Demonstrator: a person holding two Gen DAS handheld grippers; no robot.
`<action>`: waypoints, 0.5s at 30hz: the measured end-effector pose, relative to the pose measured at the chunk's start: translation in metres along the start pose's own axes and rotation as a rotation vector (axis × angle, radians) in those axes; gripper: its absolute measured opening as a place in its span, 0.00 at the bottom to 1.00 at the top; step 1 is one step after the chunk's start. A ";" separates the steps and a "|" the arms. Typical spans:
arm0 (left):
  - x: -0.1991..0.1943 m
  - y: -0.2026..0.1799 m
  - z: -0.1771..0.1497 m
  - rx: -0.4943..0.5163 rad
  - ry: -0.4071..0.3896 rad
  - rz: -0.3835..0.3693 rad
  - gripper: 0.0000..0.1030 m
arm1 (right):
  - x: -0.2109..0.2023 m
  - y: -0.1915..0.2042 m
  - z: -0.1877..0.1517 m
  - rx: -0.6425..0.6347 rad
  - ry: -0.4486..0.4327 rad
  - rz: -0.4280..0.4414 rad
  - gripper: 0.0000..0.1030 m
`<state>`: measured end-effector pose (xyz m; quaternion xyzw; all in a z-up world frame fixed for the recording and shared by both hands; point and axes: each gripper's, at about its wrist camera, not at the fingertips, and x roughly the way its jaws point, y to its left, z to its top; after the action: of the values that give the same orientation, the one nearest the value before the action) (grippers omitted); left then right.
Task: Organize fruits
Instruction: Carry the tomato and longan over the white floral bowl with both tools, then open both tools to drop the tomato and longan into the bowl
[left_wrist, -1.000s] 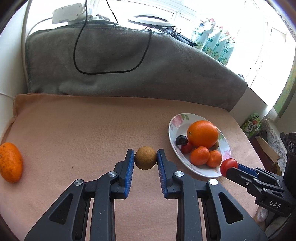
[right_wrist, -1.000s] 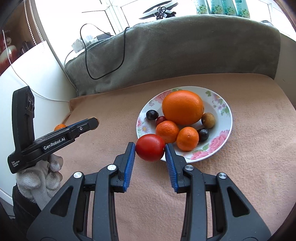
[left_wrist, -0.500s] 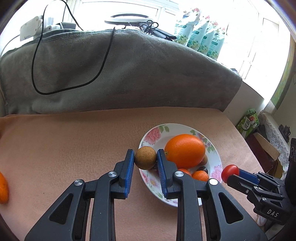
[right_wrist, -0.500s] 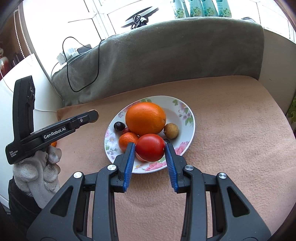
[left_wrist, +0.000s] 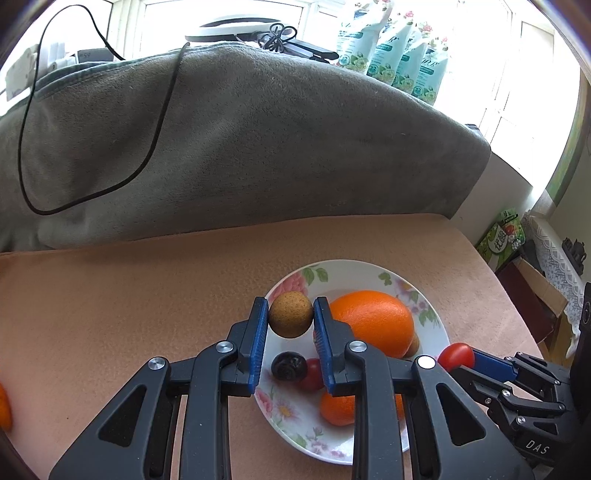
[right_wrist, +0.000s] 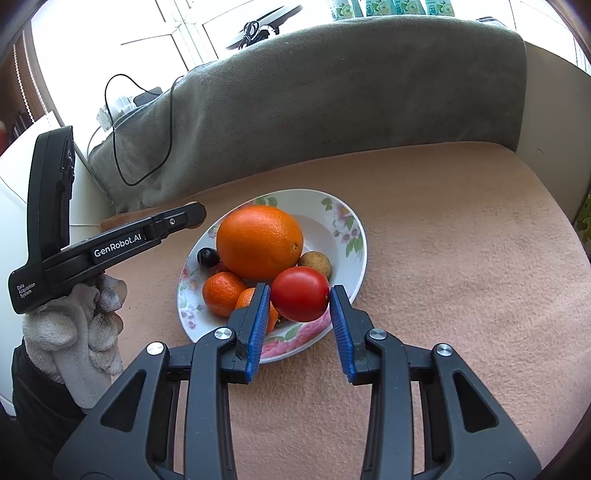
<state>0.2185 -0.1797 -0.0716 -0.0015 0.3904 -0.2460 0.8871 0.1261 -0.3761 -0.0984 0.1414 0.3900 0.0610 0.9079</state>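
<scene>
Left gripper (left_wrist: 291, 320): clamped on small round tan-brown fruit (left_wrist: 290, 314), held above the floral white plate (left_wrist: 354, 268), near-left rim.
Right gripper (right_wrist: 297, 303): jaws look slightly apart; round red tomato (right_wrist: 300, 294) between them, over the near rim.
Handling: both light; tomato likely soft, slick. Hold at widest girth.

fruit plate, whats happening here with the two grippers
A person is loading fruit onto the plate. The left gripper holds a brown fruit over the plate's near edge. The right gripper holds a tomato over its rim. An orange, tangerines and small dark fruits already lie on it. Another orange fruit lies off on the cloth.
</scene>
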 end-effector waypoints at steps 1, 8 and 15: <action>0.001 -0.001 0.000 0.002 0.001 0.000 0.23 | 0.001 -0.001 0.000 -0.002 0.000 -0.001 0.34; 0.007 -0.004 0.002 0.009 0.008 -0.002 0.23 | 0.007 -0.003 0.004 -0.010 0.009 -0.002 0.34; 0.008 -0.006 0.004 0.016 0.008 -0.004 0.23 | 0.010 -0.003 0.005 -0.014 0.018 -0.007 0.34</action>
<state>0.2235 -0.1889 -0.0727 0.0058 0.3920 -0.2510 0.8850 0.1362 -0.3774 -0.1028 0.1333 0.3983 0.0618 0.9054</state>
